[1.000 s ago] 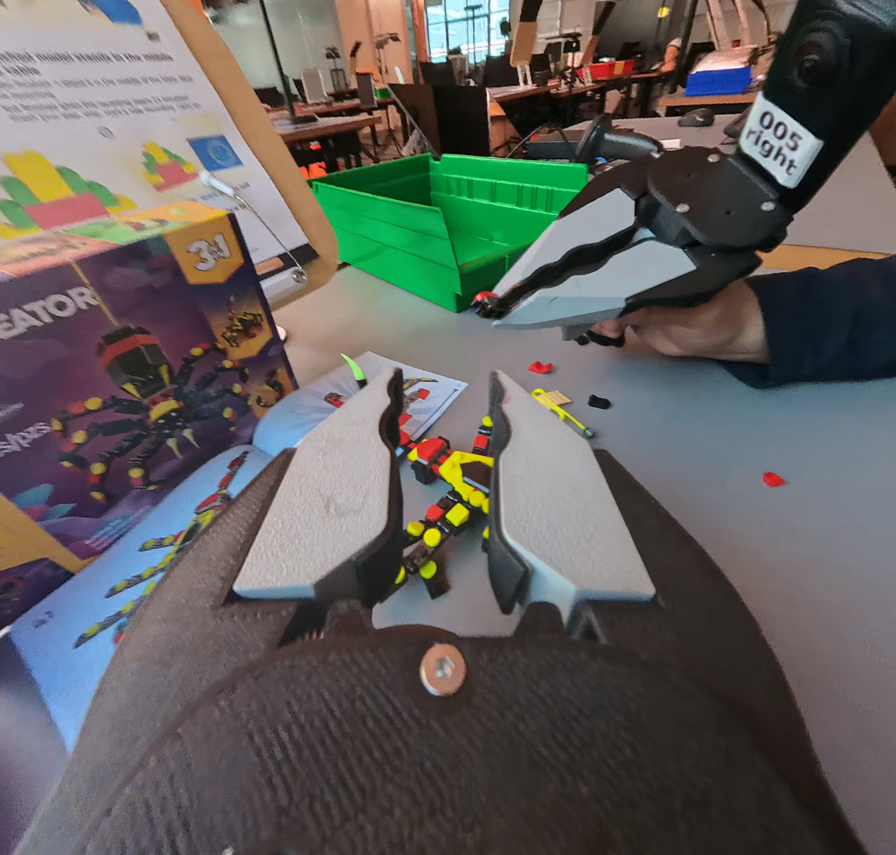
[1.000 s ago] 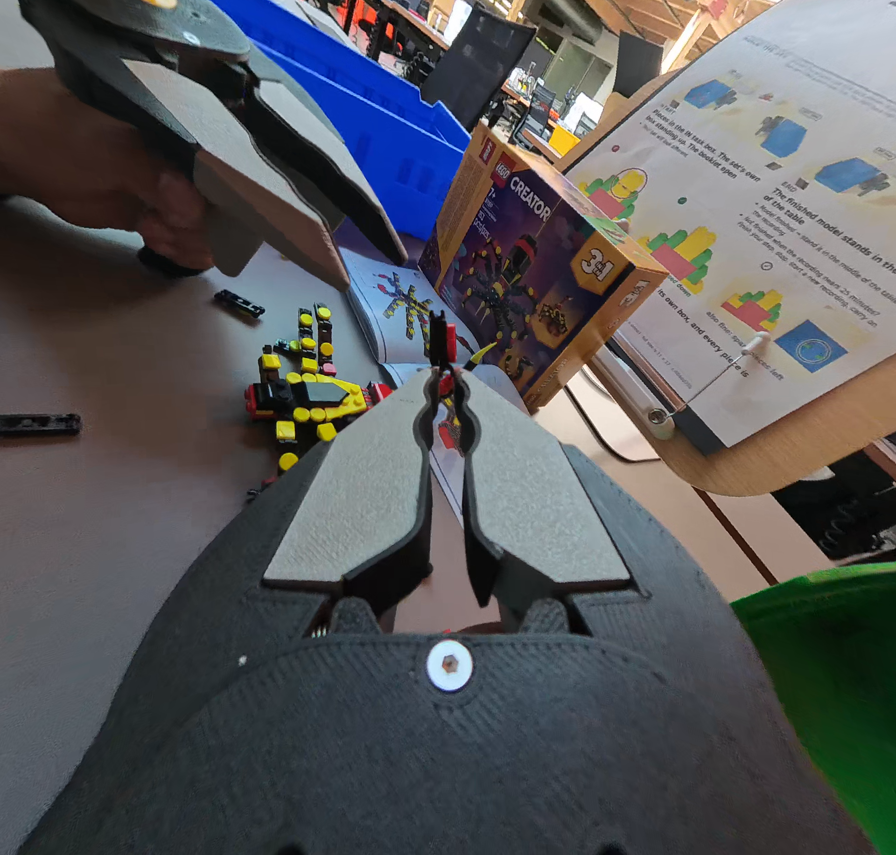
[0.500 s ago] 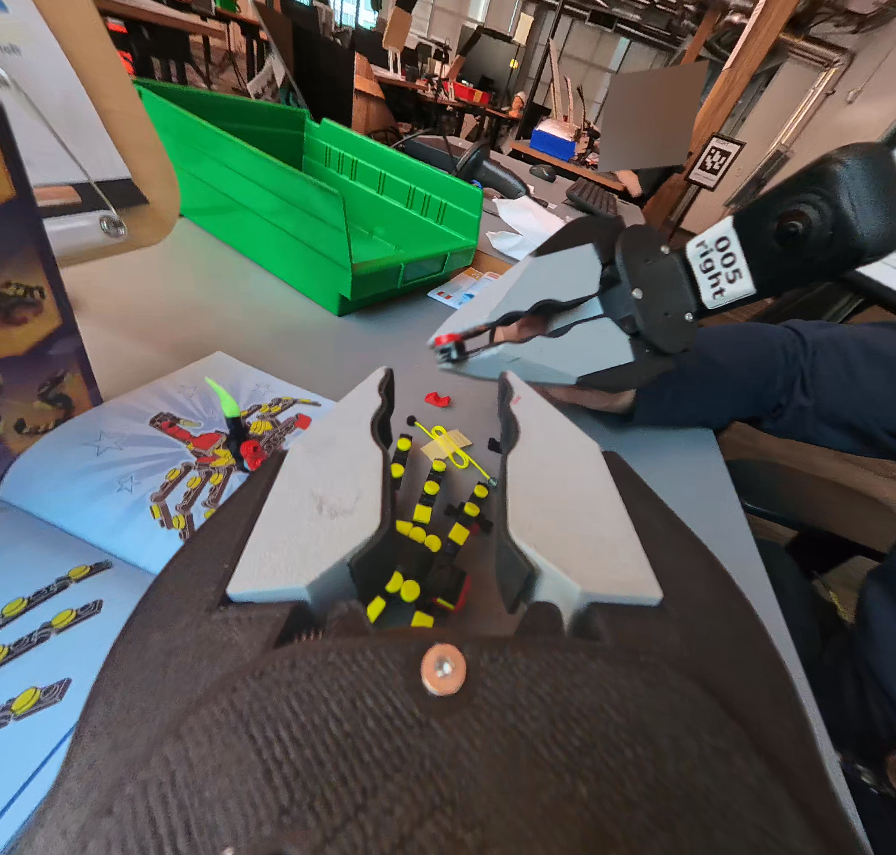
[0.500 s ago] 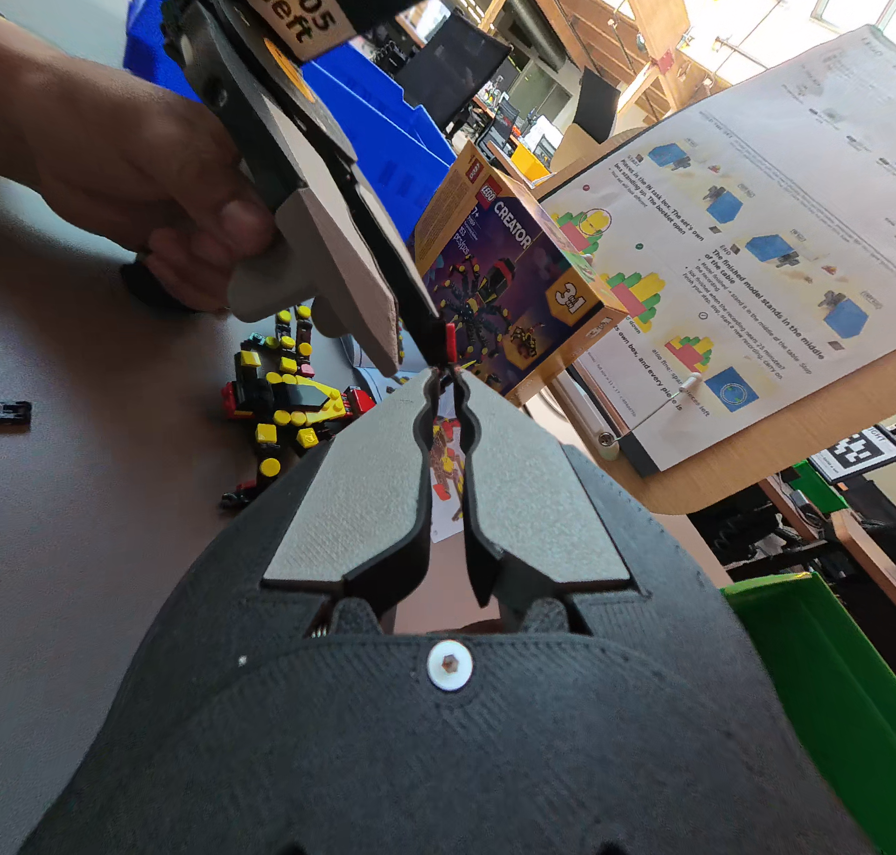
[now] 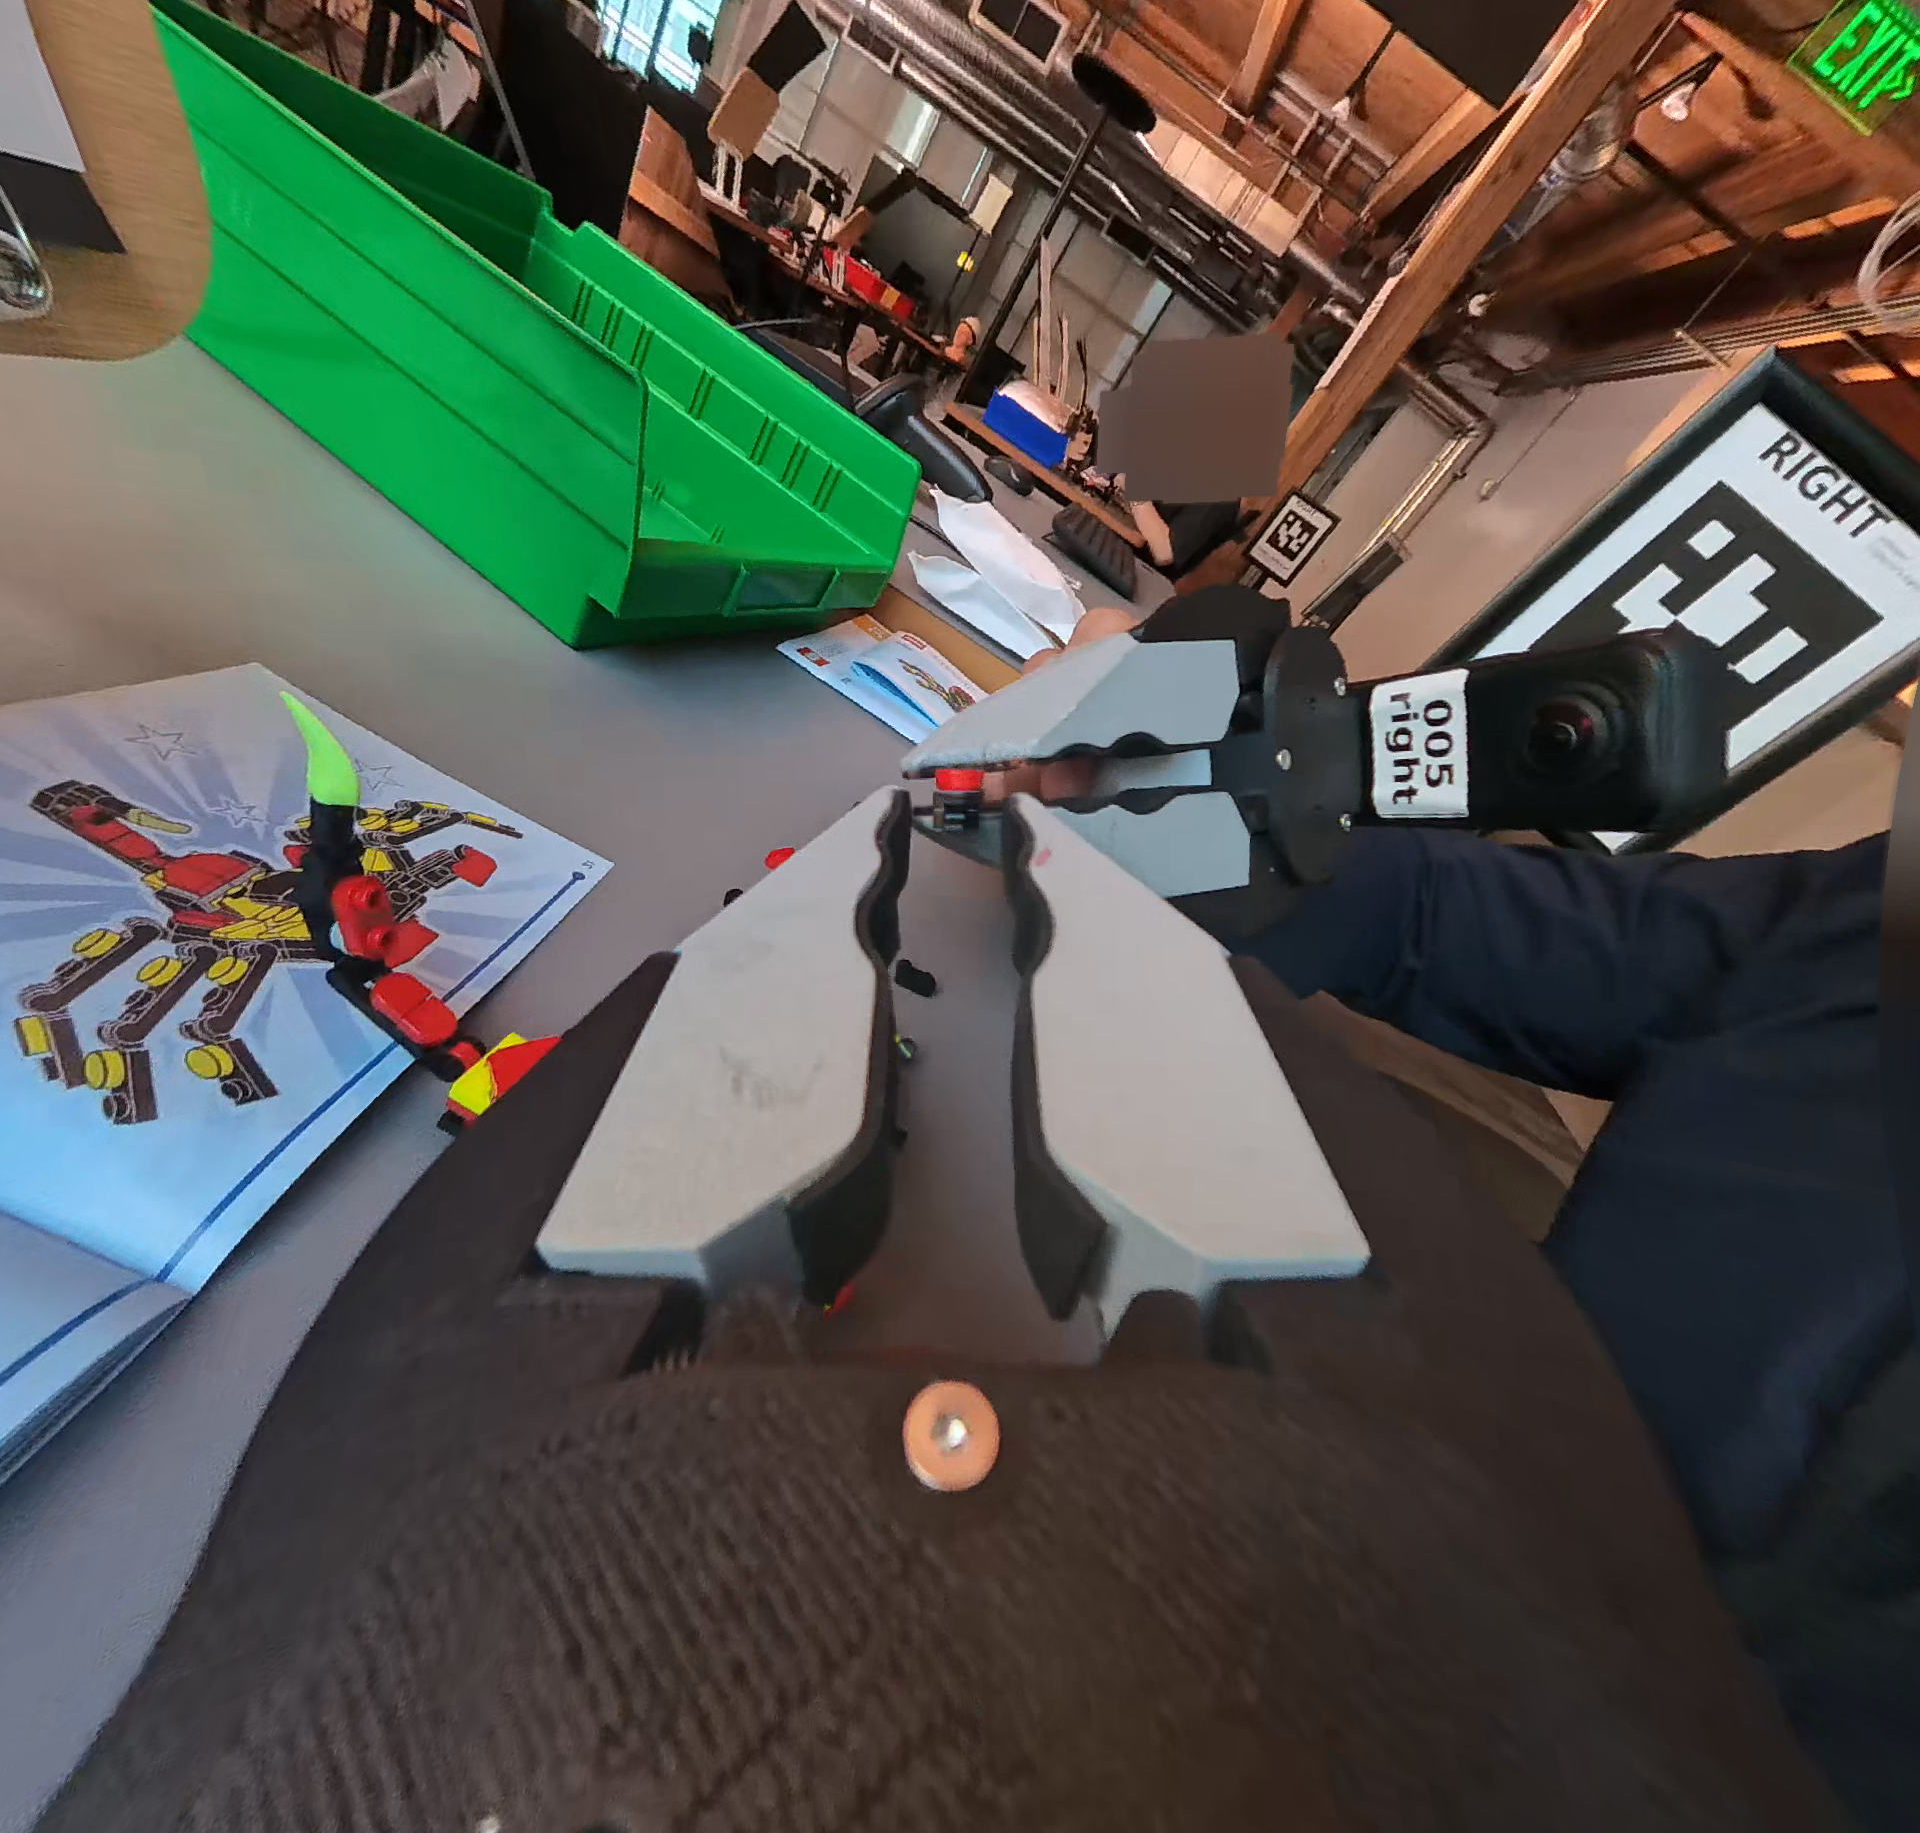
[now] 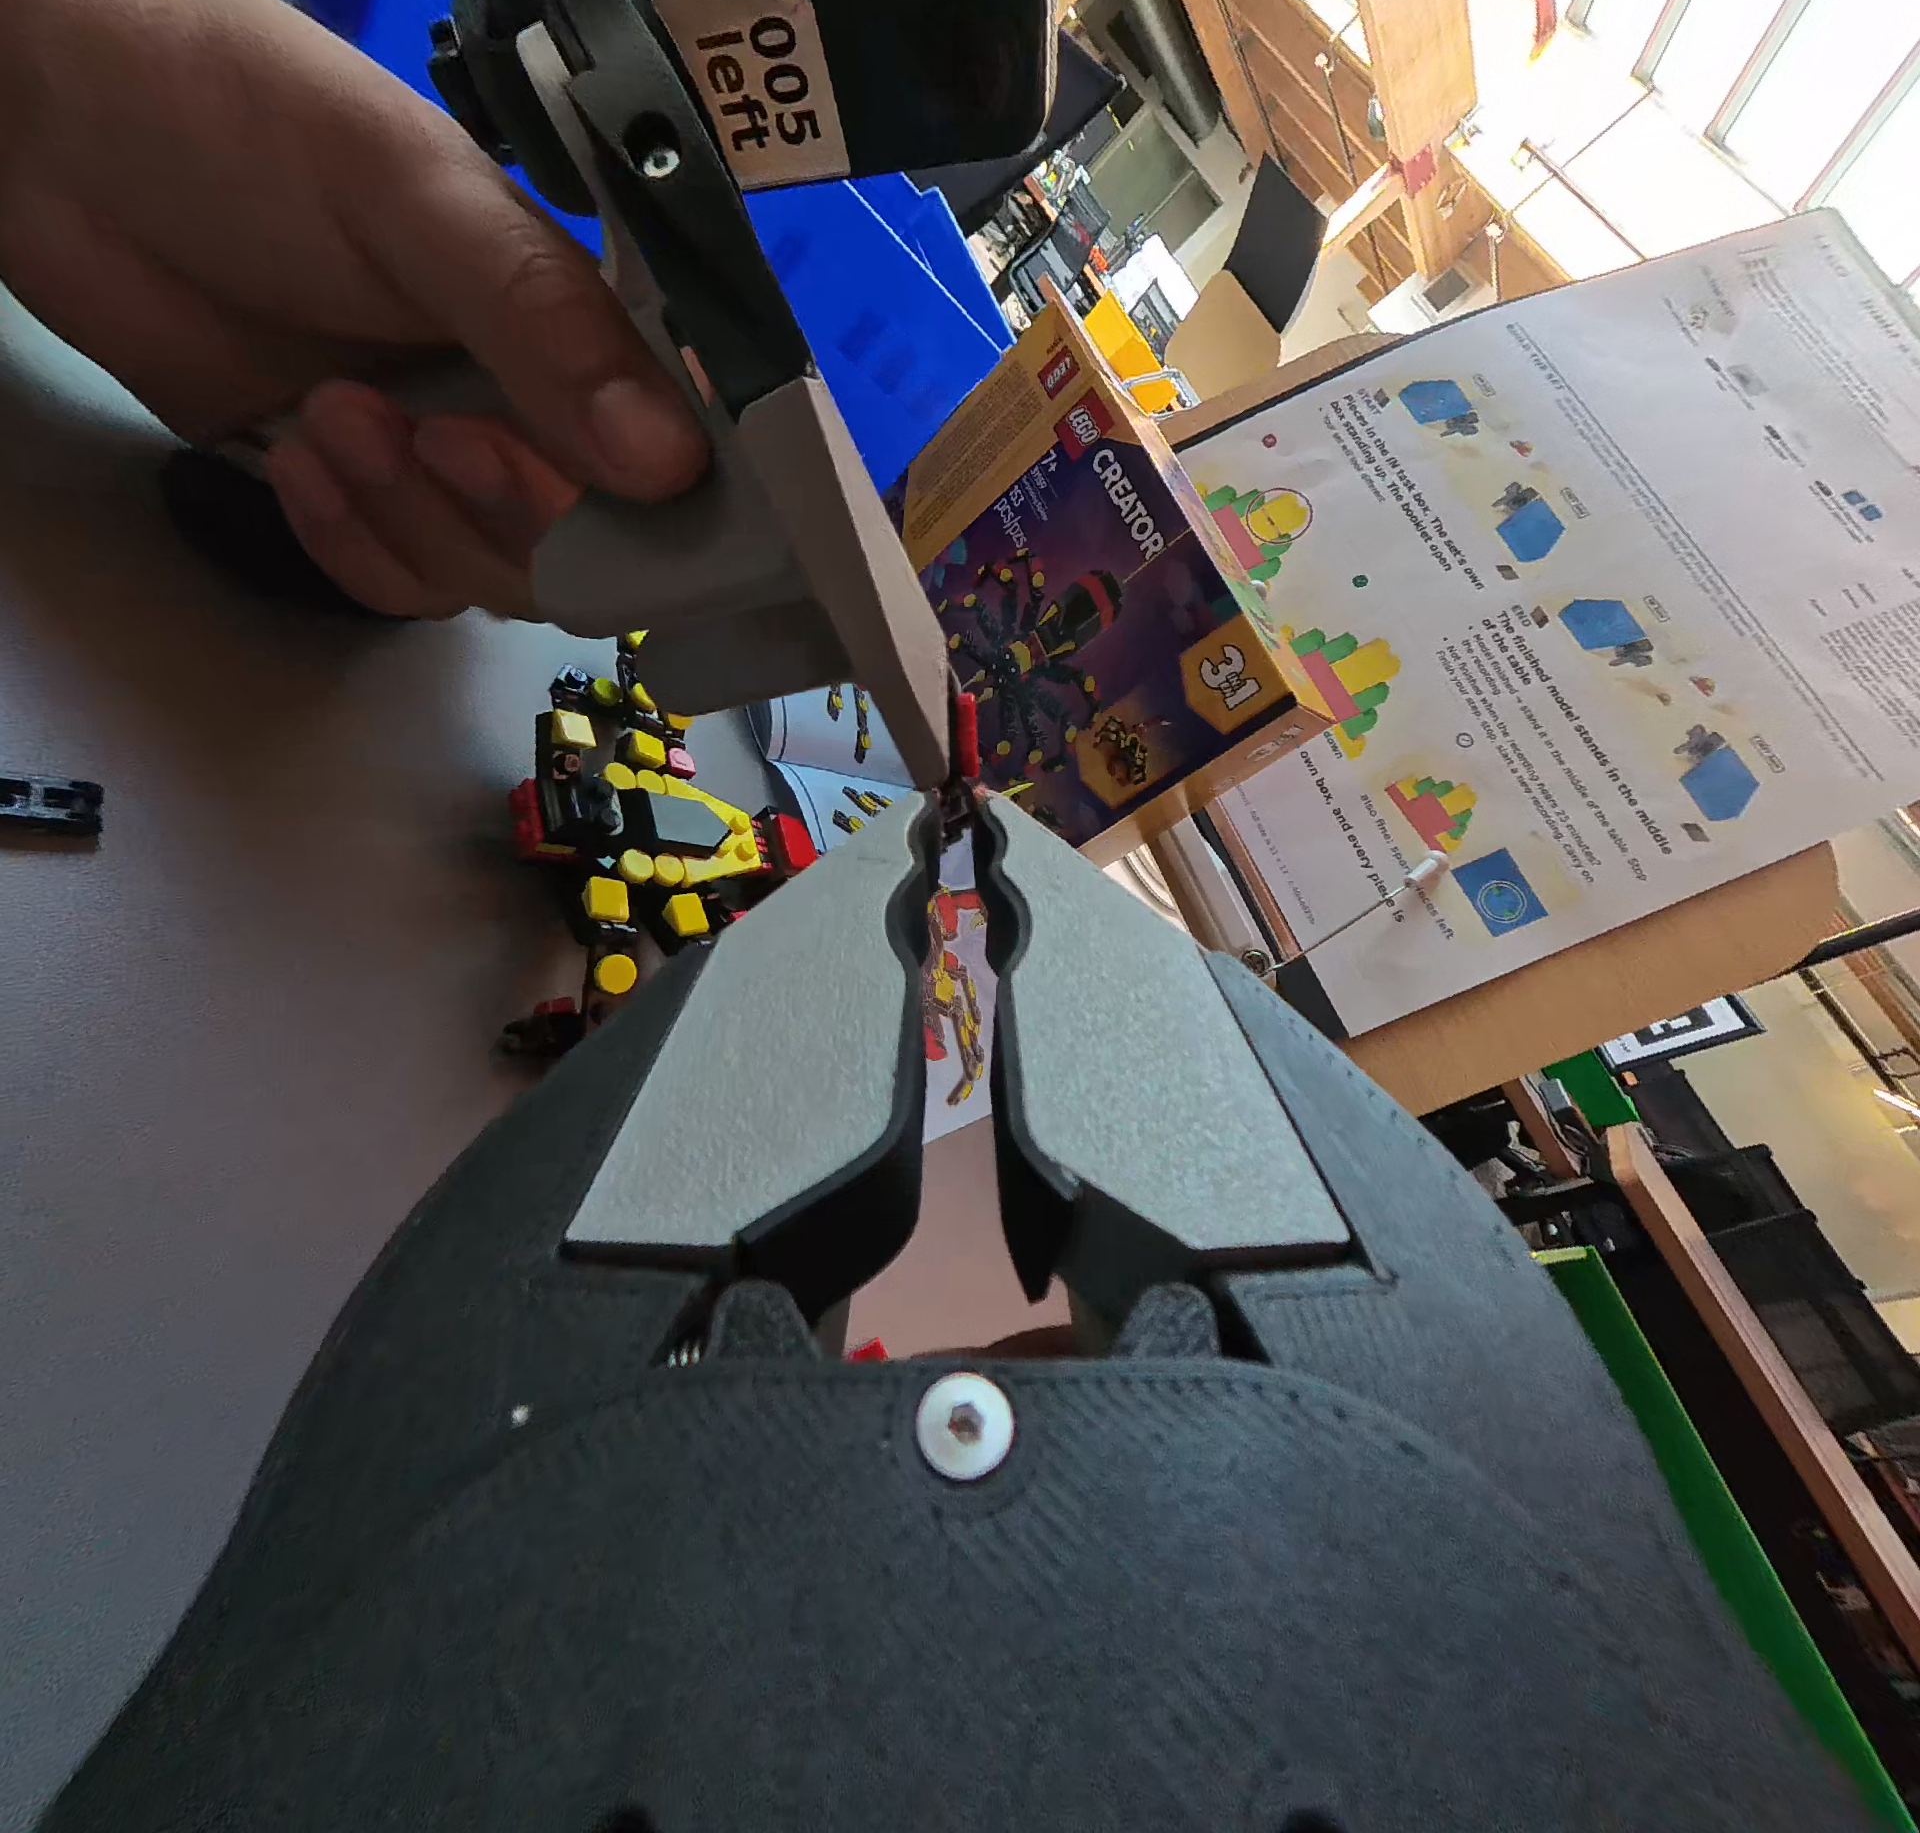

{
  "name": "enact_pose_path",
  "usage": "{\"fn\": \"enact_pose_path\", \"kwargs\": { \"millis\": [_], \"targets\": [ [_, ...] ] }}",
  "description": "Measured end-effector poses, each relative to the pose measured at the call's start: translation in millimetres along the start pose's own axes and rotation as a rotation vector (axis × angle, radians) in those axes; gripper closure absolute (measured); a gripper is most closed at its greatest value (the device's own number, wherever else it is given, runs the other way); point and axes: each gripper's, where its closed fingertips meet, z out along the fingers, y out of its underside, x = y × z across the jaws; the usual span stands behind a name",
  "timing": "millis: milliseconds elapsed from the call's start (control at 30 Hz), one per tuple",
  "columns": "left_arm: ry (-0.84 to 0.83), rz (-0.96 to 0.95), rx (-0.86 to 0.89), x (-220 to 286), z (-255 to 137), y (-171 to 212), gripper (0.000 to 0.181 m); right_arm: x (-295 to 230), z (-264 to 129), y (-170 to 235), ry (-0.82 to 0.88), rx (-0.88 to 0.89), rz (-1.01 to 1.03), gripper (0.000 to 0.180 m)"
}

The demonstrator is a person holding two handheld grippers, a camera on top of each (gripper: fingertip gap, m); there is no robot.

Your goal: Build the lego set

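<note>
My right gripper (image 6: 954, 815) is shut on a small red and black lego piece (image 6: 964, 739) and holds it above the table. In the left wrist view that piece (image 5: 956, 791) sits right at the tips of my left gripper (image 5: 954, 815), which is open and empty, one tip on each side of the piece. The right gripper (image 5: 935, 770) comes in there from the right. The left gripper (image 6: 935, 744) reaches down from the upper left. The yellow, black and red model (image 6: 644, 827) lies on the grey table (image 6: 208, 1056). Its red and black tail with a green tip (image 5: 322, 755) rests on the open booklet (image 5: 156, 1035).
A green bin (image 5: 520, 381) stands at the back, with a small leaflet (image 5: 883, 671) by it. A blue bin (image 6: 862, 308), the set's box (image 6: 1091, 588) and a clipboard with an instruction sheet (image 6: 1558, 588) stand behind the model. Loose small pieces (image 5: 914, 978) and a black piece (image 6: 52, 807) lie on the table. Left and right tips are no more than a few centimetres apart.
My left gripper has lifted away from the model and swung right to meet the right gripper's tips. The right gripper has kept hold of the small piece and moved toward the left gripper.
</note>
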Motion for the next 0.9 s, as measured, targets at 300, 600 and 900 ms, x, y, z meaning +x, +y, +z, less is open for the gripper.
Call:
{"fn": "enact_pose_path", "kwargs": {
  "millis": [300,600,900],
  "targets": [
    [-0.005,0.069,-0.039,5.3,-5.8,2.0,0.176,-9.7,-2.7,0.9,-0.125,0.023,0.152,0.179],
    [0.096,0.083,-0.021,22.9,-7.4,-1.2,0.176,-8.2,-17.7,-18.0,-0.497,0.266,0.765,0.175],
    [0.109,0.082,-0.028,24.8,-4.7,2.0,0.176,-8.8,-24.0,-23.6,-0.636,0.327,0.930,0.180]
  ]
}}
